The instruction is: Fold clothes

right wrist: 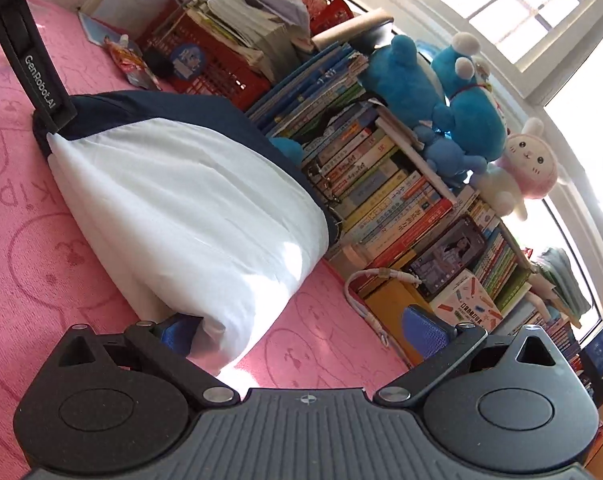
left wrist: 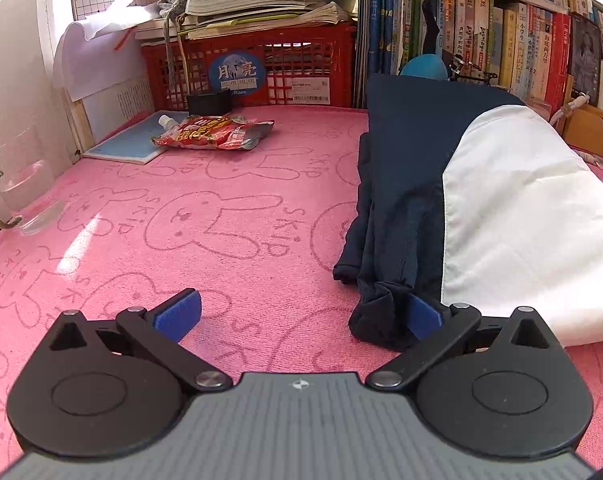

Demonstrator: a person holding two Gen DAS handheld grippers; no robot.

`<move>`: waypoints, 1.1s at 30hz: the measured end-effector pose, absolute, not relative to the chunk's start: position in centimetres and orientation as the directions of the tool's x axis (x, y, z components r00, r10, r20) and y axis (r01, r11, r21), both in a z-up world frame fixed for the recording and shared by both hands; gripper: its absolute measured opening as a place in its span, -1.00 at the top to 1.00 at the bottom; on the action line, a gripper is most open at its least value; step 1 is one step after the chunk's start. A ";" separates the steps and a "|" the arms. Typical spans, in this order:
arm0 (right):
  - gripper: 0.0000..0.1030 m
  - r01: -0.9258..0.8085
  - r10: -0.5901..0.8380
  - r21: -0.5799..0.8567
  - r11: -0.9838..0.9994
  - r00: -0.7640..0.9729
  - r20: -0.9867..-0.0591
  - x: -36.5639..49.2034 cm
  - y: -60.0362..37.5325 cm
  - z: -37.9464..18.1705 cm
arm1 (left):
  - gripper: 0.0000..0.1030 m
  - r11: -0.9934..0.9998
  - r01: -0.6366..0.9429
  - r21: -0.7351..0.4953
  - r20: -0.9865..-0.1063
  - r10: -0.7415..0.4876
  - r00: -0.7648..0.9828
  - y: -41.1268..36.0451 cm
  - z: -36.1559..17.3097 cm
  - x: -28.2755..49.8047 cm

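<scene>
A folded navy-and-white garment [left wrist: 501, 208] lies on the pink rabbit-print towel [left wrist: 221, 216], right of centre. My left gripper [left wrist: 301, 316] is open at its near navy corner; the navy cloth [left wrist: 381, 320] bunches against the right fingertip [left wrist: 421, 316], while the left fingertip [left wrist: 181, 314] hovers over bare towel. In the right wrist view the garment [right wrist: 189, 200] shows its white side. My right gripper [right wrist: 301, 336] is open at the near white end, its left fingertip [right wrist: 177, 334] tucked against the fold. The left gripper's finger [right wrist: 41, 72] reaches the far navy corner.
A red crate [left wrist: 301, 68] under stacked papers backs the towel, with a red snack pouch [left wrist: 213, 132] and blue notebook [left wrist: 129, 148] before it. A glass cup [left wrist: 25, 196] stands far left. A bookshelf [right wrist: 401, 184] with plush toys [right wrist: 461, 100] and a white cable [right wrist: 365, 304] border the right.
</scene>
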State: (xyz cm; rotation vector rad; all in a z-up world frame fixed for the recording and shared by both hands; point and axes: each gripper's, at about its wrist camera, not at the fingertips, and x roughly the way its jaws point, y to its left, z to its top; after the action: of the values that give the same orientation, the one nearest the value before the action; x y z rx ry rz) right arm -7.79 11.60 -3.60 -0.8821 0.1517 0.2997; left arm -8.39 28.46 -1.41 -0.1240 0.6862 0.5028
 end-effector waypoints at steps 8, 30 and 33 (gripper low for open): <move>-0.99 -0.374 0.249 -0.745 0.553 0.927 -0.280 -7.3 10.1 -3.5 | -1.00 0.882 -0.470 0.037 -0.638 0.383 0.668 28.8 -1.5 -8.4; -0.42 -0.408 0.227 -0.659 0.631 0.910 -0.346 -5.9 10.8 -4.4 | -1.00 0.882 -0.457 0.113 -0.614 0.423 0.666 28.0 -1.4 -8.4; 0.13 -0.458 0.236 -0.593 0.662 0.879 -0.415 -5.4 10.8 -3.6 | -1.00 0.886 -0.456 0.078 -0.627 0.400 0.669 28.5 -1.4 -8.5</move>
State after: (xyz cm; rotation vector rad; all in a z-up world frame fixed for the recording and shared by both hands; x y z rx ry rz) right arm -5.36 10.79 -3.57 -0.7515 0.3163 0.3997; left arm -8.47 28.49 -1.43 -0.0878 0.6847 0.4832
